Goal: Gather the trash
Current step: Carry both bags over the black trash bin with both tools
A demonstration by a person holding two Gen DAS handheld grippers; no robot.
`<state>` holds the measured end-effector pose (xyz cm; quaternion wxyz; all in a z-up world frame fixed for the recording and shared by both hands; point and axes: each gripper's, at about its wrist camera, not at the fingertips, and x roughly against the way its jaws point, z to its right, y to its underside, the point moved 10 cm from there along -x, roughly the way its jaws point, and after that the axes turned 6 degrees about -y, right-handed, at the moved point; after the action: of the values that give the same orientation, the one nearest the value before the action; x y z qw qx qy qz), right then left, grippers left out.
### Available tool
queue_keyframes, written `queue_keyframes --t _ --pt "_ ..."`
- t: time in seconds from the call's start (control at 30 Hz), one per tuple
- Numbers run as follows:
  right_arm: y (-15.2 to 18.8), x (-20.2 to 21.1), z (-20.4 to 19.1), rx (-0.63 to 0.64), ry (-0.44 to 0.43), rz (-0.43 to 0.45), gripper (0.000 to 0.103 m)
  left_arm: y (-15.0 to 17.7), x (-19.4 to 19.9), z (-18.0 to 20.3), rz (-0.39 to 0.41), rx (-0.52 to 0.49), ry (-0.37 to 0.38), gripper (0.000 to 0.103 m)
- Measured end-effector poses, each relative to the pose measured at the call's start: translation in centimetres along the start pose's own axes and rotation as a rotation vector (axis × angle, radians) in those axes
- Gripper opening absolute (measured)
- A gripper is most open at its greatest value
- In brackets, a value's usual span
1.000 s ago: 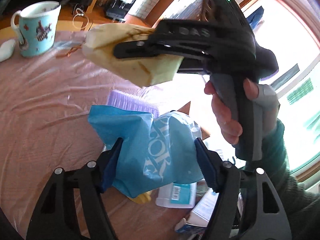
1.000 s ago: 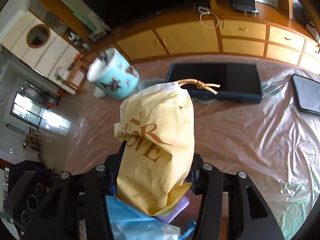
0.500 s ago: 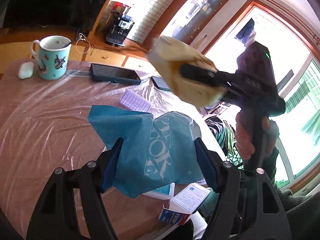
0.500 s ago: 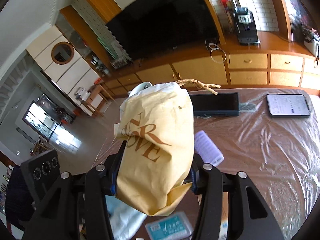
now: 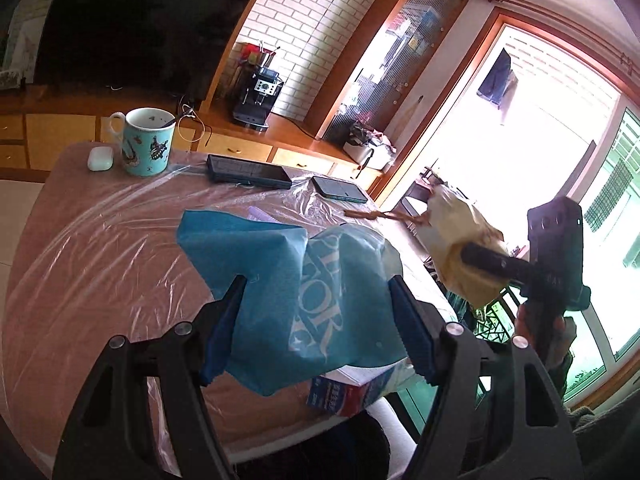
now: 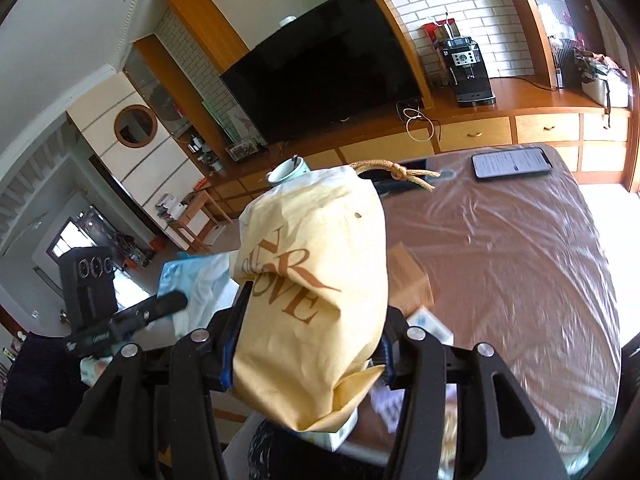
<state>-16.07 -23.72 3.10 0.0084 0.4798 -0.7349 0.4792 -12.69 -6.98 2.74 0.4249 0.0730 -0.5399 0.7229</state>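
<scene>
My left gripper (image 5: 316, 292) is shut on a crumpled blue bag (image 5: 304, 292) with pale lettering and holds it above the table's near edge. My right gripper (image 6: 312, 328) is shut on a yellow paper bag (image 6: 316, 296) with a knotted cord handle, lifted beyond the table's right edge. The yellow bag also shows in the left wrist view (image 5: 460, 248), with the right gripper's body behind it. The blue bag shows at the left in the right wrist view (image 6: 192, 284).
A table covered in plastic film (image 5: 100, 264) holds a teal mug (image 5: 146, 142), a white earbud case (image 5: 100, 159), a dark flat case (image 5: 248, 172), a phone (image 5: 340, 189) and small cartons (image 5: 352, 390) at its near edge. A dark bin opening (image 6: 288, 456) lies below.
Both grippers have risen and drawn back from the table with their bags. The right gripper with the yellow bag has swung from over the table to beyond its right edge.
</scene>
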Motion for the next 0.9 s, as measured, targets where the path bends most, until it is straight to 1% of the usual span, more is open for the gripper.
queue_keyframes --t 0.17,0.27,0.3,0.43,0.53,0.7,0.9 --pt "3.3 2.5 -2.1 0.026 -0.045 0.01 0.05 1.2 3.0 1.1 0.037 -0.003 0.014 0.071" --pt "4.8 3.5 -3.0 0.029 -0.081 0.003 0.05 2.4 4.2 1.7 0.04 -0.019 0.006 0.071" --pt "5.8 3.8 -3.2 0.031 -0.089 -0.006 0.05 2.9 4.4 1.9 0.038 -0.028 0.0 0.071" --pt "8.5 4.5 -4.0 0.033 -0.116 -0.042 0.05 5.4 5.1 2.7 0.012 -0.046 -0.011 0.071" --pt "10.8 4.8 -4.4 0.048 -0.098 -0.077 0.05 7.1 5.1 3.2 -0.011 -0.062 -0.033 0.071" --pt "14.3 5.0 -4.8 0.052 -0.093 -0.13 0.05 9.9 5.1 4.0 -0.046 -0.111 -0.06 0.071" --pt "17.4 5.0 -4.7 0.039 -0.086 -0.193 0.05 13.0 4.5 4.8 -0.108 -0.144 -0.069 0.071"
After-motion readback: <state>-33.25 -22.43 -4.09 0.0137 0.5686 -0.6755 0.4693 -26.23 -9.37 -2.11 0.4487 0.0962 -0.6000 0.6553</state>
